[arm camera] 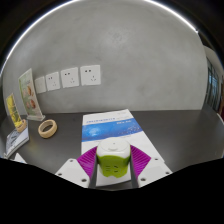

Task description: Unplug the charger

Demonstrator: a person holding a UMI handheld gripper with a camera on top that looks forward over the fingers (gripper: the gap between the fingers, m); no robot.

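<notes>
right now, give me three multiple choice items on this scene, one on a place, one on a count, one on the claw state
1. Where is the tape roll?
A. on the booklet
B. on the table, beside the booklet
C. between the fingers

2. How many wall sockets show in the row on the wall?
A. three
B. one
C. six

3. What is the claw doing?
A. open, nothing near
B. hidden from view
C. shut on the charger

Answers:
1 B, it lies on the table apart from the booklet.
2 A, three white plates sit side by side.
3 C, both purple pads press the pale block's sides.
</notes>
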